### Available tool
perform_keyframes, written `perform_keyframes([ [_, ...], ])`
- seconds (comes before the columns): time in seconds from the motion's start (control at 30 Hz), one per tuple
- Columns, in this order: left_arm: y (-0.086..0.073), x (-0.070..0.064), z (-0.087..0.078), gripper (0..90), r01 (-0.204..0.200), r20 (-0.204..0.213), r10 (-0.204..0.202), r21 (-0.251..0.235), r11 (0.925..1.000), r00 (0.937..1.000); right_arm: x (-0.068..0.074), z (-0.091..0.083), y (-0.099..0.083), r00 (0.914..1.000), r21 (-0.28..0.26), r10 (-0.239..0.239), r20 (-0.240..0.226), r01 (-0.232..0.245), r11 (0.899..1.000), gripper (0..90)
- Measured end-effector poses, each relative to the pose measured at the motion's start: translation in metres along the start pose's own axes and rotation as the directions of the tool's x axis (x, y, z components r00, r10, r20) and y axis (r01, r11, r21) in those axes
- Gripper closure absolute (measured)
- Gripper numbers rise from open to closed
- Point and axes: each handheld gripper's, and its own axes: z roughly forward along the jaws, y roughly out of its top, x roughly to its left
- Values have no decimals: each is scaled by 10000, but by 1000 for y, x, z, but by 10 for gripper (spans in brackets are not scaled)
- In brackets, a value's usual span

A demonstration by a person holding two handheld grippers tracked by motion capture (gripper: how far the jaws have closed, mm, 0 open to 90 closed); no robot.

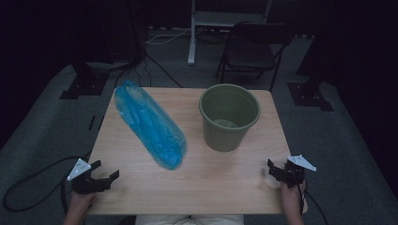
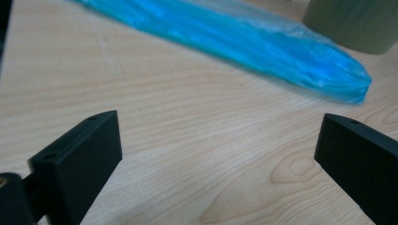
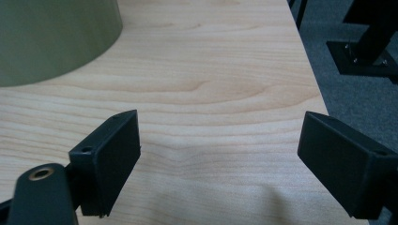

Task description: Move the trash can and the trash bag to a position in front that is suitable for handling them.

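On the pale wooden counter, a long crumpled blue plastic bag lies diagonally left of the round olive-green plastic bin, just apart. The 2 hand-held grippers, left and right, rest near the front corners, jaws apart and empty. To lift cleanly, the left should probably pinch the bag's near end, gathering enough film.

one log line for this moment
left gripper: open, empty | right gripper: open, empty | blue bag: flat on table, untouched | green bin: upright right of bag

Left hand-held gripper jaws wide apart, right hand-held gripper likewise spread, both apparently low, hands gripping from below
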Motion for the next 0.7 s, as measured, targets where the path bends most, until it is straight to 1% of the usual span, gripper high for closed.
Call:
perform_keyframes([
  [0.03,1,0,1,16,-11,43,10,78,10000,10000,0,0,0,10000,0,0,0,0,10000,127],
  [0.07,3,1,4,16,17,215,-24,310,9995,9998,-1,1,0,10000,106,34,-28,-34,9999,126],
  [0.1,3,1,6,16,28,252,-38,406,9992,9997,-1,1,1,10000,143,22,-20,-22,9999,126],
  [0.13,3,1,6,16,28,252,-38,406,9992,9997,-1,1,1,10000,143,22,-20,-22,9999,126],
  [0.17,4,2,8,16,44,460,-69,522,9986,9989,0,1,1,9999,194,-45,-102,47,9998,126],
  [0.2,4,2,8,16,44,460,-69,522,9986,9989,0,1,1,9999,194,-45,-102,47,9998,126],
  [0.23,5,1,9,16,30,544,-62,591,9982,9985,0,2,1,9999,213,-67,-126,69,9997,131],
  [0.27,6,1,11,16,-11,714,-39,700,9975,9974,0,3,1,9984,261,-199,-529,213,9994,135],
  [0.33,7,0,12,16,-68,715,15,737,9973,9974,1,2,1,9986,200,-224,-489,234,9995,135],
  [0.4,9,0,15,16,-53,864,-13,756,9971,9963,1,2,1,9990,255,-140,-425,151,9996,133],
  [0.43,11,0,17,16,-80,887,12,768,9970,9961,-1,2,1,9992,256,28,-398,-18,9997,132],
  [0.47,13,-1,19,16,-108,972,35,753,9971,9953,-1,2,1,9992,256,28,-398,-18,9997,132],
  [0.5,17,-3,25,17,-253,938,180,779,9966,9954,-3,2,3,9989,231,143,-453,-133,9996,132],
  [0.53,17,-3,25,17,-253,938,180,779,9966,9954,-3,2,3,9989,231,143,-453,-133,9996,132],
  [0.57,22,-5,32,17,-290,964,218,741,9968,9951,-4,3,4,9978,168,247,-611,-237,9996,132],
  [0.6,22,-5,32,17,-290,964,218,741,9968,9951,-4,4,5,9973,77,297,-678,-293,9995,132],
  [0.67,27,-7,37,17,-514,984,440,743,9959,9942,-5,4,6,9966,-24,313,-760,-316,9995,132],
  [0.7,30,-7,39,17,-511,1081,432,708,9962,9932,-4,5,7,9967,-62,294,-762,-300,9995,132],
])
